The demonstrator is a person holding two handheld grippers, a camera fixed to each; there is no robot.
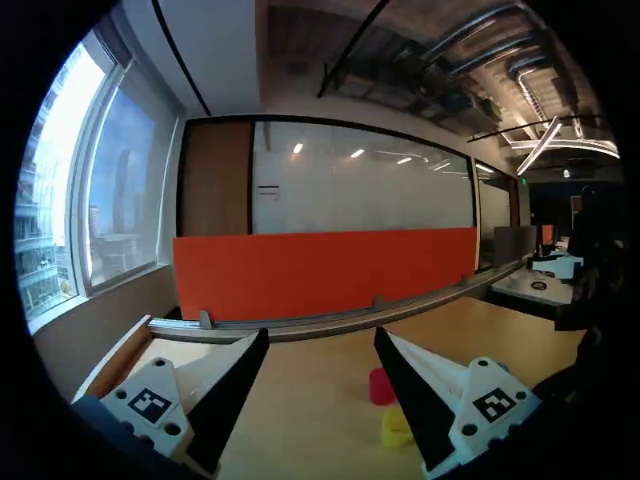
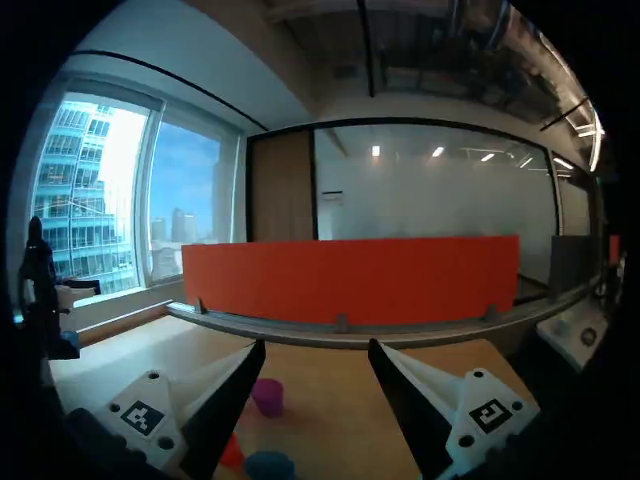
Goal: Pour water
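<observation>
Small plastic cups sit on the desk under my two claws. In the left gripper view, a squat red cup (image 1: pixel 381 386) stands just beside a yellow cup (image 1: pixel 394 427), both smooth and round, the yellow one partly hidden behind a finger. In the right gripper view, a purple cup (image 2: pixel 268 396) with a slight taper stands upright, with a blue cup (image 2: pixel 269 465) nearer the lens and a red cone-like piece (image 2: pixel 232 453) half hidden at the finger's edge; I cannot tell what that piece is. I cannot see inside any of the cups.

The desk (image 1: pixel 320 400) is pale, matte wood-grain laminate. Along its far edge runs a grey metal rail (image 1: pixel 336 320) carrying a flat orange divider (image 1: pixel 320 272). Behind it stands a frosted glass wall (image 1: pixel 360 184) beside a brown wood panel (image 1: pixel 216 176). Tall windows (image 2: pixel 96 216) show towers and blue sky, and bare pipes cross the ceiling (image 1: pixel 448 56).

The left gripper (image 1: pixel 321 331) is level above the desk, pointing at the divider, its jaws spread wide and holding nothing. Its fingers (image 1: pixel 232 384) are white plastic wedges with black inner faces, each bearing a square black-and-white marker (image 1: pixel 150 404). The right gripper (image 2: pixel 316 343) is in the same pose, level and facing the divider, jaws wide apart and empty, the purple cup just inside its left finger.
</observation>
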